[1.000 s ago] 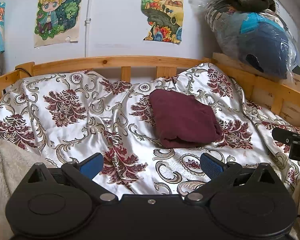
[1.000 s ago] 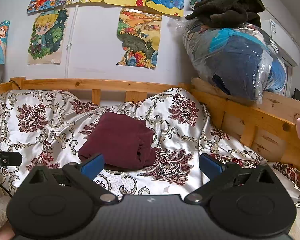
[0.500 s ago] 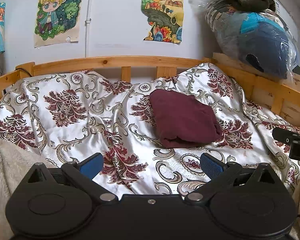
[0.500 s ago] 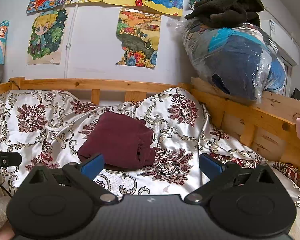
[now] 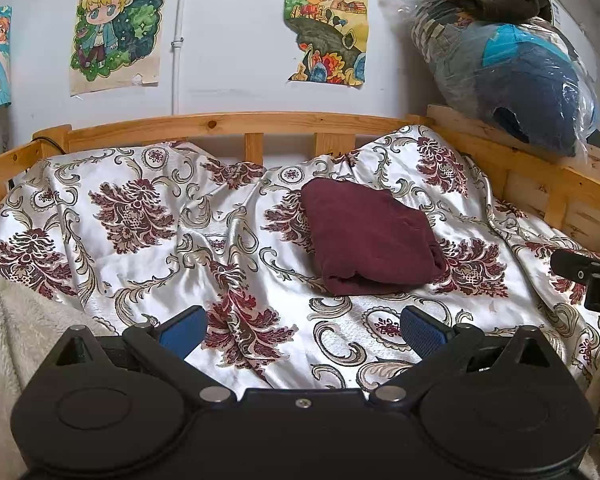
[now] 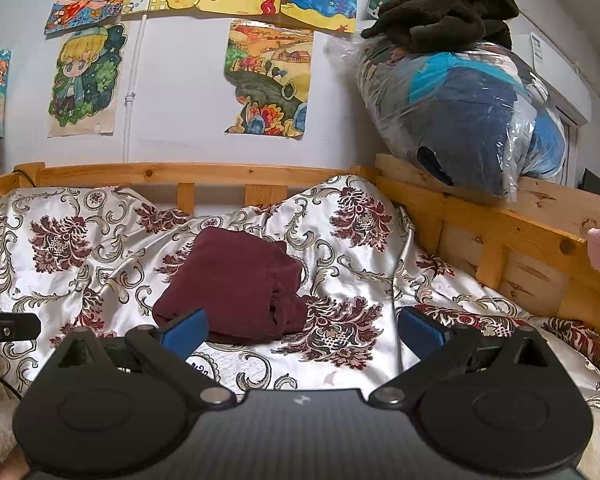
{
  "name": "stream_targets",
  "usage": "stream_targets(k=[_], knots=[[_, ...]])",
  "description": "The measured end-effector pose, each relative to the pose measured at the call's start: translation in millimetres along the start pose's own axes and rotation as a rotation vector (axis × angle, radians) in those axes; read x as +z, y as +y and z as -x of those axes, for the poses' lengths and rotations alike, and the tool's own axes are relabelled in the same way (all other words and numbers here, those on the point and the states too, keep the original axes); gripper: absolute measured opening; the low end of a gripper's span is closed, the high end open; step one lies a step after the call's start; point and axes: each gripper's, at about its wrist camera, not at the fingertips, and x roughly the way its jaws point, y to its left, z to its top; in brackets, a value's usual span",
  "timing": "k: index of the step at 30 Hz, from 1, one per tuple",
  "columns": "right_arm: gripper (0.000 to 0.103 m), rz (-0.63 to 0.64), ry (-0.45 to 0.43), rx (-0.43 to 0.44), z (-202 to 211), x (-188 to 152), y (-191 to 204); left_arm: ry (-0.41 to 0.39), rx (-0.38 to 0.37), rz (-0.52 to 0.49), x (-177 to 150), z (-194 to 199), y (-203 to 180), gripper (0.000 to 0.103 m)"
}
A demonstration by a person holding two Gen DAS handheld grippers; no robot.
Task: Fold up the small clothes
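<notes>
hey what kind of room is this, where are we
Most likely a child's bedroom. A wooden bed frame holds a floral bedspread, cartoon drawings are stuck on the wall, and a plastic bag of clothes sits on the side rail. A folded maroon garment lies on the bed.

Maroon garment (image 5: 370, 240); white bedspread (image 5: 140, 240) with maroon damask and grey scrolls; blue pads (image 5: 420, 330); black hand-held gripper (image 5: 302, 326).
</notes>
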Motion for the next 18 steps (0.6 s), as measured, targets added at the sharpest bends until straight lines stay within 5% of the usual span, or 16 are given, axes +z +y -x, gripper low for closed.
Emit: stream_targets(k=[18], knots=[[0.103, -0.001, 0.001, 0.000, -0.1, 0.1, 0.3, 0.000, 0.000, -0.002, 0.1, 0.2, 1.1, 0.102]])
